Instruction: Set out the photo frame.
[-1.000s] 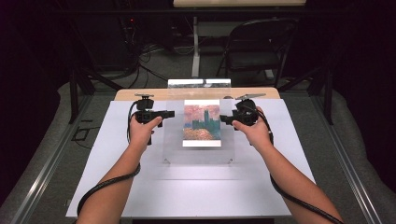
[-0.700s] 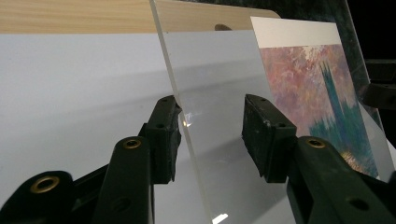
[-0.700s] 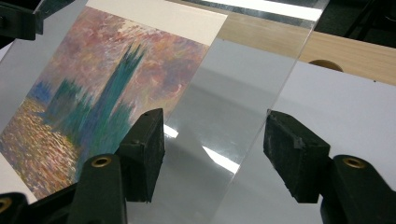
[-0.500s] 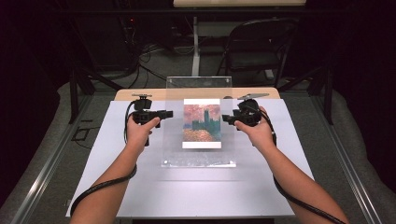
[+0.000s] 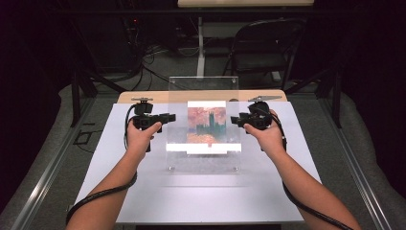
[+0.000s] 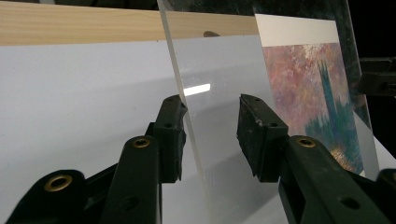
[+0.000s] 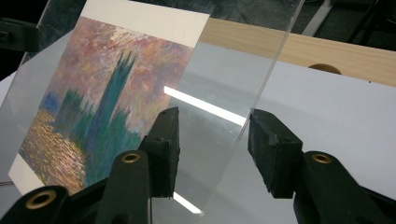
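Looking down, high view: a person at a white worktop (image 5: 201, 196) tips a clear acrylic sheet (image 5: 203, 88) up on its near edge, one side in the left tongs (image 5: 171, 116), the other in the right tongs (image 5: 233, 120).
Print: a painted postcard (image 5: 207, 124) of towers under a pink sky appears to ride up with the sheet, not lie flat.
Why two hands: a grip at each side edge, at matching height, likely keeps the wide pane from twisting.
Below: a second clear plate (image 5: 203, 163) lies flat on the worktop, just under the raised pane's foot.
Surroundings: a wooden strip (image 5: 143, 97) borders the far edge; a folding chair (image 5: 268, 43) and floor cables sit well beyond, out of the way.
Left gripper view: the left tongs (image 6: 210, 135) straddle the sheet's (image 6: 219, 70) edge at a middling gap and have just been closing; one pad sits against the pane, the other stands apart, so no clamp yet.
Seen through it: the postcard (image 6: 313, 93) fills the far half.
Right gripper view: the right tongs (image 7: 212, 144) stand half wide, also just closing, with the pane's (image 7: 224, 70) edge running between the pads and neither one visibly pressing.
Obstacles: nothing blocks the lift; the judged risk is the smooth pane sliding before both pairs bite, or the postcard (image 7: 102, 93) slipping off.
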A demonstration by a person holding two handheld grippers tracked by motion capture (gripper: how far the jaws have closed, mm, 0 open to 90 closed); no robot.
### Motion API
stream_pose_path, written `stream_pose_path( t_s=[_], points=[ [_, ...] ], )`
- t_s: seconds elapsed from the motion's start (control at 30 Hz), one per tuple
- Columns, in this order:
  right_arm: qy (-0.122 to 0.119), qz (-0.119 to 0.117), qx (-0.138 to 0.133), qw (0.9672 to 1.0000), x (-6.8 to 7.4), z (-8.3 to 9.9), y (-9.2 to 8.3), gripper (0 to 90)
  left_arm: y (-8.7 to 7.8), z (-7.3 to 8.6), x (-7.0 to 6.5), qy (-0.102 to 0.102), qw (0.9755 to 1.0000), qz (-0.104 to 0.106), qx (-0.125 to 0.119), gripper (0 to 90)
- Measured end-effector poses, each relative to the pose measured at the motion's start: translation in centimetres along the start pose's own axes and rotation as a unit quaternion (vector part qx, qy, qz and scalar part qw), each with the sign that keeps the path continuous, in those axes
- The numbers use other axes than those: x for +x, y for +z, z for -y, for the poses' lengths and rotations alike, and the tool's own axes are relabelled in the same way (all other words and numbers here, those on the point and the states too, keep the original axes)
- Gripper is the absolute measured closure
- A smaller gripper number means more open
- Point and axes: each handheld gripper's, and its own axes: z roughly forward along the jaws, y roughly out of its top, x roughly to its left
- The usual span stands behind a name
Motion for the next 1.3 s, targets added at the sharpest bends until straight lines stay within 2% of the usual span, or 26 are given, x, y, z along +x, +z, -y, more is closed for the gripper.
stream_pose_path(
  t_s=[0.3, 0.97, 1.13, 1.3],
  points=[
    [-0.004, -0.004, -0.003, 1.0, 0.3, 0.0, -0.9, 57.8, -0.8, 0.3, -0.4, 0.012, 0.9999, 0.002, -0.006, 63.2],
    [-0.038, 0.015, -0.012, 0.9991, 2.3, 0.4, -3.4, 61.7, -3.1, 1.3, -1.8, 0.033, 0.999, 0.013, -0.027, 67.4],
    [-0.033, 0.012, -0.012, 0.9993, 2.6, 0.5, -4.1, 64.7, -3.8, 1.6, -2.0, 0.036, 0.9986, 0.021, -0.032, 69.0],
    [-0.03, 0.005, -0.02, 0.9993, 2.7, 0.7, -4.7, 67.3, -4.4, 2.0, -2.4, 0.043, 0.9982, 0.02, -0.037, 70.1]
  ],
)
